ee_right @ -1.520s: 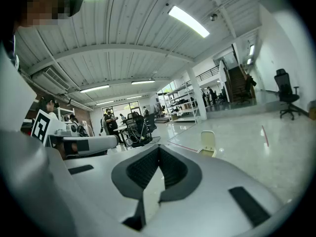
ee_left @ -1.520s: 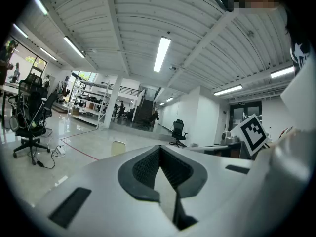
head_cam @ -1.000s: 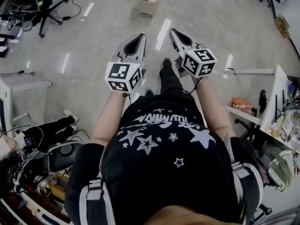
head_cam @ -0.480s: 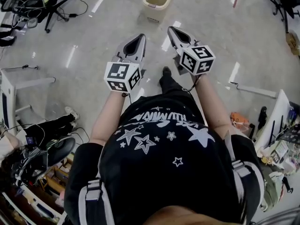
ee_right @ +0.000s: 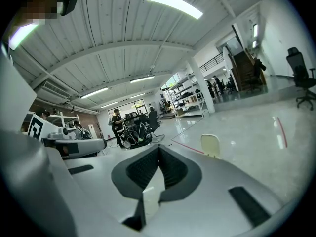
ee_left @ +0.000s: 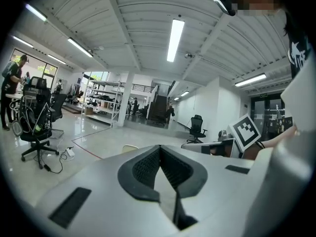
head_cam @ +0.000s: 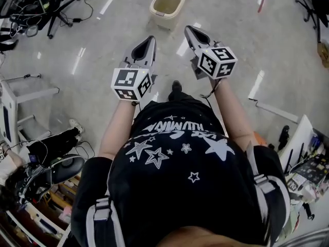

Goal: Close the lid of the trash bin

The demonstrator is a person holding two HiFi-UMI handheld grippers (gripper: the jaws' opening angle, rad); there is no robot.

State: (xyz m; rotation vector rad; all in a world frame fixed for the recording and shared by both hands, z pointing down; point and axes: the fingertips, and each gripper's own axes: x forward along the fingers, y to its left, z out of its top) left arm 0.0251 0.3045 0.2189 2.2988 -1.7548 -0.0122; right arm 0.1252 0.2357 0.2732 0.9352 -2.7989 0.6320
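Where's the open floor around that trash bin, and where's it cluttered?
Bare floor lies right of the trash bin, and also between it and the office chair at far left. It is crowded around that chair and at the cluttered desk at lower right.

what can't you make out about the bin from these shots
- Head view: the bin sits at the top edge, which cuts its lid off. Its contents are too small to tell.
- Right gripper view: only the raised lid shows; the right gripper hides the bin's body.
- Left gripper view: just a pale sliver of the bin shows above the left gripper.
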